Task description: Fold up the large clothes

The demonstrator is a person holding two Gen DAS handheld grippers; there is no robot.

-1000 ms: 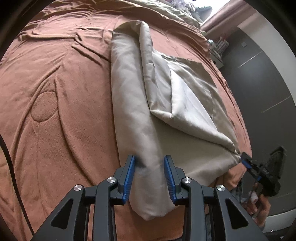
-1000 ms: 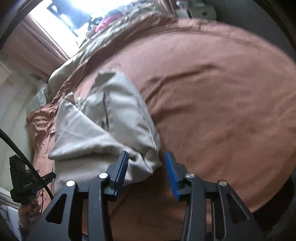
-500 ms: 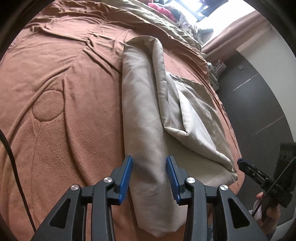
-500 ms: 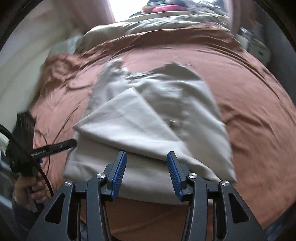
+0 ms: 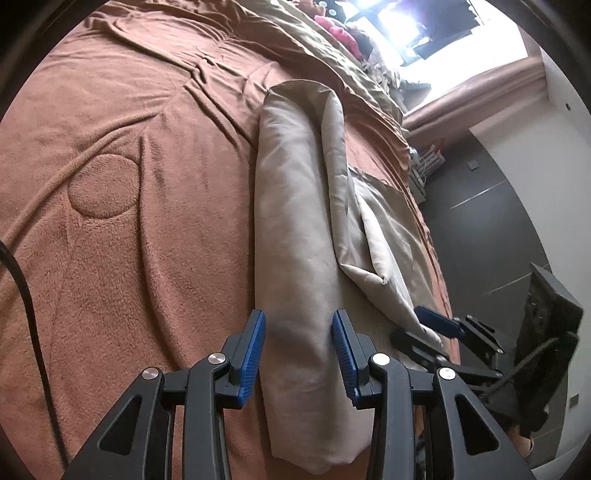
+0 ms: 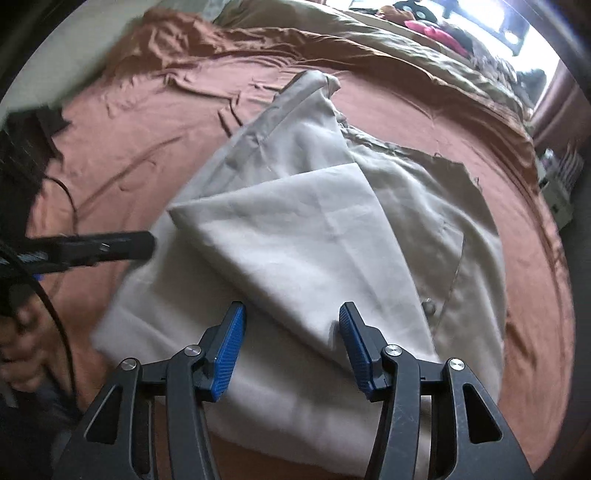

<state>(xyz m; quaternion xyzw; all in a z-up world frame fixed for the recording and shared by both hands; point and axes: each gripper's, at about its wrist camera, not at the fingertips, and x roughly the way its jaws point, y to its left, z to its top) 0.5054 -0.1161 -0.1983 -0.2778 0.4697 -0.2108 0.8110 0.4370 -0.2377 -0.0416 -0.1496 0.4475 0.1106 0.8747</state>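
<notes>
A large beige garment [image 5: 295,229] lies partly folded on the brown bedspread [image 5: 110,184]. My left gripper [image 5: 298,332] is open, its jaws standing either side of the garment's long folded edge near the bed's front. My right gripper [image 6: 291,325] is open and empty over the garment [image 6: 295,240], above a folded-over triangular flap near a button [image 6: 428,305]. The right gripper also shows in the left wrist view [image 5: 436,325], at the garment's near right corner. The left gripper shows in the right wrist view [image 6: 110,247] at the garment's left edge.
Olive bedding [image 6: 369,33] and pink items [image 6: 432,31] are piled at the bed's far end under a bright window. A dark wall [image 5: 498,229] and a small rack [image 5: 428,162] stand to the right of the bed. A black cable [image 5: 26,295] trails on the left.
The right gripper has swung from the bedspread beside the garment to over its near flap. The left gripper has tilted up a little along the folded edge. Both stayed open.
</notes>
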